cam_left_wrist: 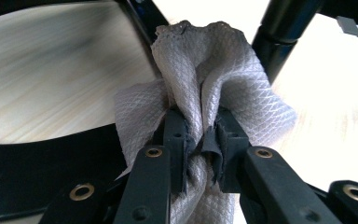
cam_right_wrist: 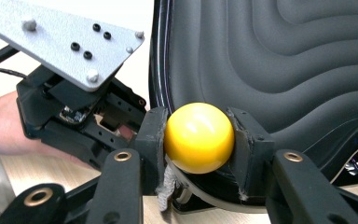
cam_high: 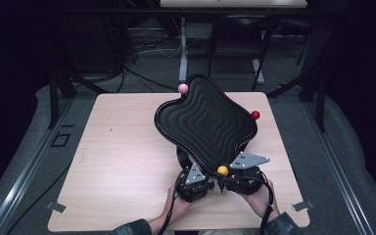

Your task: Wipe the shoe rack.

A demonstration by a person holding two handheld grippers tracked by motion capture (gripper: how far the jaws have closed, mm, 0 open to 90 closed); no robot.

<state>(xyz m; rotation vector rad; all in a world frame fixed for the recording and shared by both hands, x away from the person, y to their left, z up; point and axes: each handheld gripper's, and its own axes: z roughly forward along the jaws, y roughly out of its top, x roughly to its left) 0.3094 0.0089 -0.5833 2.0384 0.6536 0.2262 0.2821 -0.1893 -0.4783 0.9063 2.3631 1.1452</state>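
Both hands steady the job: right tool (cam_right_wrist: 199,140) pinches the yellow ball (cam_right_wrist: 199,137) to tilt the black tray (cam_high: 205,120) over the worktop (cam_high: 122,147), while left tool (cam_left_wrist: 200,140) clamps a grey cloth (cam_left_wrist: 205,74) beneath it, seemingly for wiping.

Each hand-held gripper (cam_high: 194,183) is black, with a grey three-cornered plate on top dotted with dark screws. The jaws are black bars with brass-ringed holes and frayed dark pads. Black cables trail back past dark green sleeves (cam_high: 134,228).
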